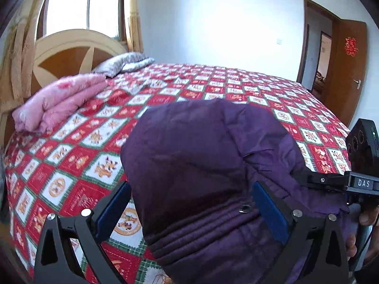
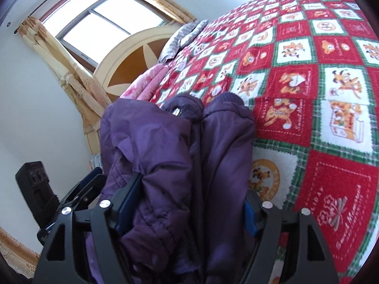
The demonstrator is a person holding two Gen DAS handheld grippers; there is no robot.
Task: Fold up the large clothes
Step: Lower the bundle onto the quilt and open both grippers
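A bulky purple padded jacket [image 1: 201, 156] lies bundled on the near part of the bed, two sleeve ends [image 2: 227, 101] pointing away in the right wrist view. My left gripper [image 1: 193, 184] straddles it with jaws wide. Its right pad [image 1: 270, 210] is sunk in the fabric, while the left pad [image 1: 113, 210] stands bare with bedspread showing beside it. My right gripper [image 2: 194, 187] also spans the jacket, and puffy fabric bulges against both pads [image 2: 130, 201]. A finger of the right gripper [image 1: 331, 179] pokes into the jacket from the right side.
The bed wears a red, white and green checked bedspread [image 1: 71, 165]. A folded pink quilt [image 1: 61, 99] and a grey pillow [image 1: 123, 64] lie by the round headboard [image 1: 71, 54]. An open brown door [image 1: 348, 71] stands beyond the bed's far corner. A curtained window [image 2: 104, 21] is behind the headboard.
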